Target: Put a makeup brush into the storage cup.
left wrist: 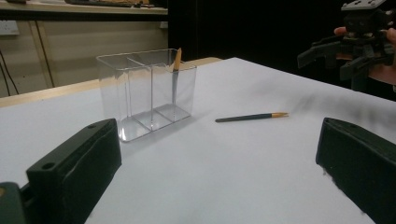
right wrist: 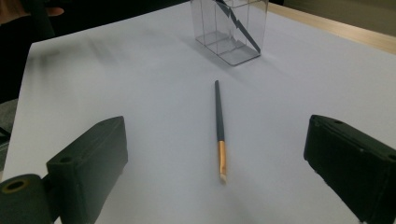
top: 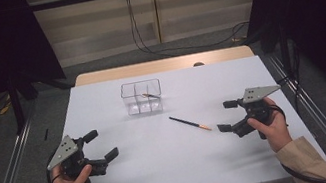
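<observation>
Dark grey and slim, with an orange-gold ferrule and pale tip, the loose brush [top: 190,123] lies flat on the white table [top: 165,172], right of centre and pointing its tip toward the right hand-held gripper [top: 225,116], which sits just beside it with jaws spread wide and nothing between them. In the right gripper view that brush [right wrist: 219,126] runs straight up the middle between the two black jaws, so the line-up looks fair, but here's the worry: a thin round handle lying flat on a smooth top could roll or skid away if the jaws close off-centre or scrape the table first. A pinch on the ferrule end alone might let the long handle droop and swing. Farther back stands the clear plastic divided box [top: 141,97], already holding a second brush [top: 150,95] leaning in its right compartment; a careless drop could knock that one or nudge the light box over. Over at near left, the left hand-held gripper [top: 101,145] is equally wide open and empty, well apart from everything.
</observation>
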Motion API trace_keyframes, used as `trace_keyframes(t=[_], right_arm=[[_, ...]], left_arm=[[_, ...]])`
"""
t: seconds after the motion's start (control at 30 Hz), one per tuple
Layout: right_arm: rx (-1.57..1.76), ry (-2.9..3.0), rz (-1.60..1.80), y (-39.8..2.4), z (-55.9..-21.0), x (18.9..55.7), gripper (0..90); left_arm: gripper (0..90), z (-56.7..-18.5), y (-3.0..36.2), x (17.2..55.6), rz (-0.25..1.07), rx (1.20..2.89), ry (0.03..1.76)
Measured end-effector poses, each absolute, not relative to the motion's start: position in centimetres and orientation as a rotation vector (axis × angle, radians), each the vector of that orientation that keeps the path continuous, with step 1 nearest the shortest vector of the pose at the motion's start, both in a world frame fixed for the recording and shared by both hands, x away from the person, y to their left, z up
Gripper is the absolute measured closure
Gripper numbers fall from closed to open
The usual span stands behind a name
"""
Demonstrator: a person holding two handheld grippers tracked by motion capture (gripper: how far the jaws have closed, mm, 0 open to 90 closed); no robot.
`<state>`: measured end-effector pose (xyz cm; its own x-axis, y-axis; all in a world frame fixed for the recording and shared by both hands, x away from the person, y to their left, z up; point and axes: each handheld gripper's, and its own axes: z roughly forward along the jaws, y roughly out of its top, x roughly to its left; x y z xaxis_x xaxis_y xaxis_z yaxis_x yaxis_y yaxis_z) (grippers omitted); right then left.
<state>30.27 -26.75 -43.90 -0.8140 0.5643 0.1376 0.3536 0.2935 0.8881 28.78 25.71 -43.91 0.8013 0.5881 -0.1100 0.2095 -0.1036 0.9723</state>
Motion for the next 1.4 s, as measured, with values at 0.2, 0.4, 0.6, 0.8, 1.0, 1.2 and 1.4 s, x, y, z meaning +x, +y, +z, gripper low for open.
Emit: trace_keyframes(t=[0.2, 0.4, 0.6, 0.8, 1.0, 1.2, 1.4], right_arm=[[0.848, 2.392, 1.507, -25.8, -44.0, 30.9, 5.6], [0.845, 2.436, 1.474, -25.0, -44.0, 31.6, 5.3], [0.843, 2.443, 1.469, -24.6, -44.0, 32.1, 5.3], [0.841, 2.444, 1.466, -24.1, -44.1, 32.6, 5.4], [0.833, 2.435, 1.479, -23.6, -44.0, 33.0, 5.4], [0.828, 2.415, 1.502, -22.9, -43.9, 33.5, 5.5], [0.824, 2.422, 1.488, -22.1, -43.9, 34.1, 5.5]], left_arm=[[0.0, -44.0, 25.7, 28.8, 0.356, 1.682, 0.630], [0.0, -44.0, 25.7, 28.9, 0.356, 1.683, 0.627], [0.0, -44.0, 25.6, 28.9, 0.354, 1.687, 0.622], [0.0, -43.9, 25.5, 28.9, 0.357, 1.689, 0.621], [0.0, -43.9, 25.5, 28.9, 0.358, 1.692, 0.617], [0.0, -43.9, 25.5, 28.9, 0.358, 1.693, 0.615], [0.0, -44.0, 25.4, 28.9, 0.356, 1.696, 0.612]])
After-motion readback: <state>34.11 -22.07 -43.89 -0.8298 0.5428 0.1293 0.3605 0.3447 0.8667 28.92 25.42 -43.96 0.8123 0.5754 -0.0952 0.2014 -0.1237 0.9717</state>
